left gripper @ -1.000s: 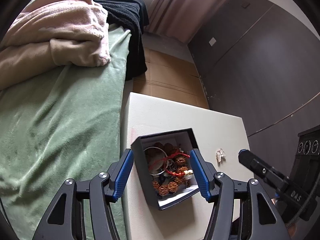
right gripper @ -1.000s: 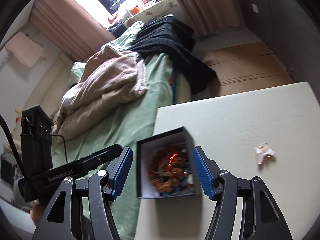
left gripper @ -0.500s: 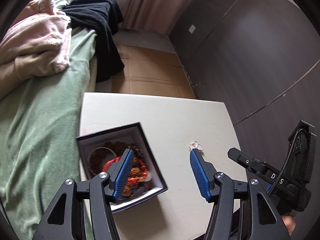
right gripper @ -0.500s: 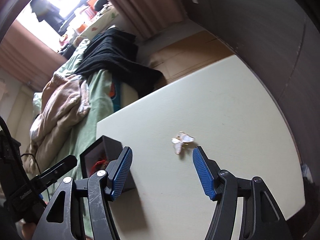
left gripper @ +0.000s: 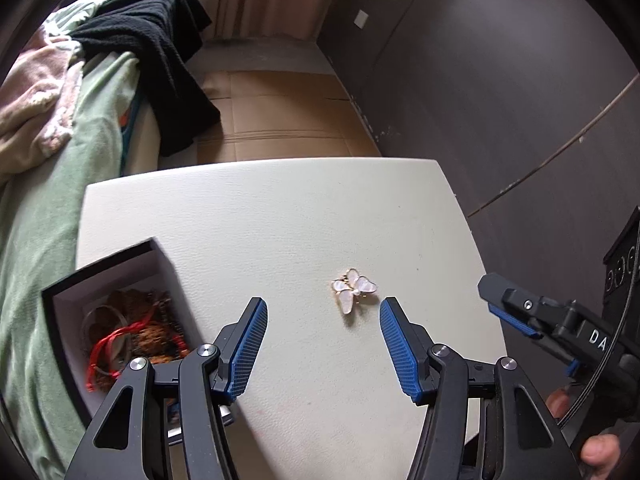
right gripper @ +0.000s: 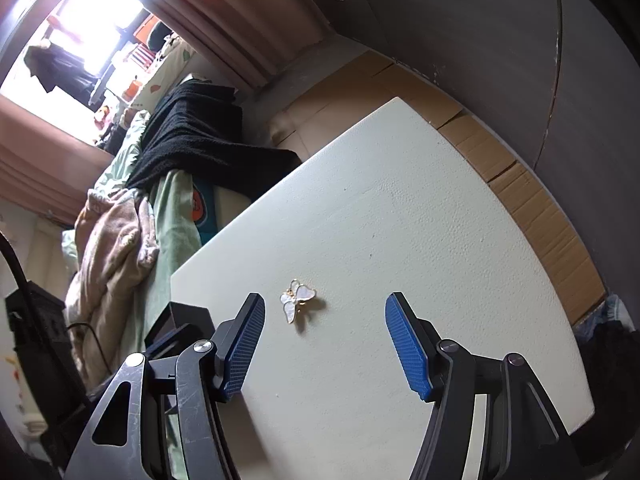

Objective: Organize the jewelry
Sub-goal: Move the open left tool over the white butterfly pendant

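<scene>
A white butterfly brooch with gold trim (left gripper: 354,290) lies on the cream table top (left gripper: 280,216); it also shows in the right wrist view (right gripper: 297,299). A black jewelry box (left gripper: 116,320) with beads, a red cord and a bangle inside stands at the table's left edge; only its corner (right gripper: 182,320) shows in the right wrist view. My left gripper (left gripper: 322,334) is open and empty, the brooch just ahead between its fingers. My right gripper (right gripper: 324,334) is open and empty, the brooch near its left finger; it also shows at the right of the left wrist view (left gripper: 516,312).
A bed with a green sheet (left gripper: 48,208), a pink blanket (left gripper: 32,108) and a black garment (left gripper: 160,52) runs along the table's left side. Cardboard (left gripper: 280,120) covers the floor beyond. A dark wall (left gripper: 500,80) stands to the right.
Both grippers have swung right, away from the jewelry box, and now face the butterfly brooch. The box has slid to the left of both views. Both stay open.
</scene>
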{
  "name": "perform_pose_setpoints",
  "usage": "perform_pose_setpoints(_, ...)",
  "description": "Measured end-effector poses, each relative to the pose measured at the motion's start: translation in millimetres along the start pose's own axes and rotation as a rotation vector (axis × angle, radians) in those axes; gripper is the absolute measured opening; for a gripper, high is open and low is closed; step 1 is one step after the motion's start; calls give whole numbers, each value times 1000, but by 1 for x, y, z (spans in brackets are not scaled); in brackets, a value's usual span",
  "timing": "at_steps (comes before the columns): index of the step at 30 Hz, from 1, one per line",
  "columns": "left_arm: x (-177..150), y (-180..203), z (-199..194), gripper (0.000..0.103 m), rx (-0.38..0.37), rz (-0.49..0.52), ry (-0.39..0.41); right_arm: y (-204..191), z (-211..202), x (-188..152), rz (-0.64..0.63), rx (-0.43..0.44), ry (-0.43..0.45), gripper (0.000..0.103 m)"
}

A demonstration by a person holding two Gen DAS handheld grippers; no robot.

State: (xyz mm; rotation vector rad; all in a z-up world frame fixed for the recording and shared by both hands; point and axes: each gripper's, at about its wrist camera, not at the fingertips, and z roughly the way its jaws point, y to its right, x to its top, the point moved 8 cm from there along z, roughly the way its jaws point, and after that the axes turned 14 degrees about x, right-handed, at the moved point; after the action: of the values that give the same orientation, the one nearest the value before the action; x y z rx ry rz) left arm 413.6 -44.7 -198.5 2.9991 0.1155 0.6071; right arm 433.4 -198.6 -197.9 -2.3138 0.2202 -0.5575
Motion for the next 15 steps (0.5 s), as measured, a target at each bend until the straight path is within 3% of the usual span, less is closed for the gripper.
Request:
perform_pose_setpoints(7, -1, 25, 32, 60, 14, 32, -48, 30, -9, 13, 45, -35, 21, 63)
perform_pose_setpoints(15, 1, 48, 58, 60, 92, 101, -47, 56, -16, 26, 67, -83, 40, 63)
